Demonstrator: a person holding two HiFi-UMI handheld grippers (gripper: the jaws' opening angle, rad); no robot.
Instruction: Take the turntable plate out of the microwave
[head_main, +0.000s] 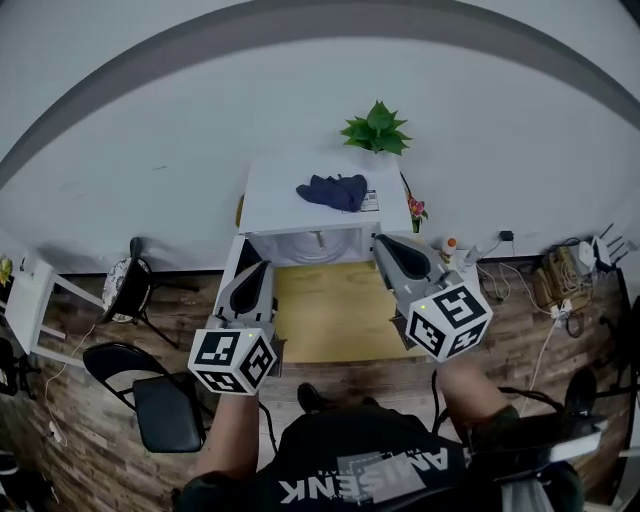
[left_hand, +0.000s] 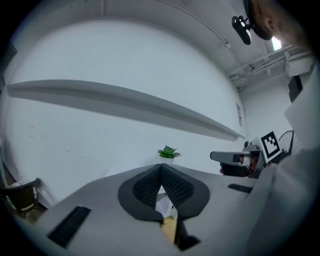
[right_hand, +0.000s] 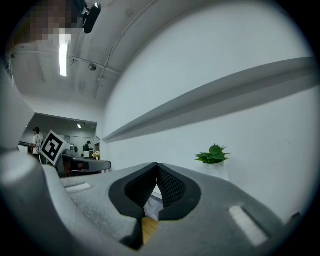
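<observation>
A white microwave (head_main: 300, 205) stands at the back of a wooden table (head_main: 320, 315), its front facing me. The cavity (head_main: 316, 247) looks open, and a pale round shape inside may be the turntable plate; I cannot tell for sure. My left gripper (head_main: 264, 266) is held level in front of the microwave's left side, jaws shut and empty. My right gripper (head_main: 382, 242) is near the microwave's right front corner, also shut with nothing in it. In the left gripper view the pads (left_hand: 150, 187) meet at the tips, as do those (right_hand: 169, 186) in the right gripper view.
A dark blue cloth (head_main: 335, 190) lies on the microwave's top. A green potted plant (head_main: 376, 130) stands behind it by the wall. Black chairs (head_main: 160, 400) and a white shelf (head_main: 25, 300) are at the left. Small bottles (head_main: 452, 247) and cables lie at the right.
</observation>
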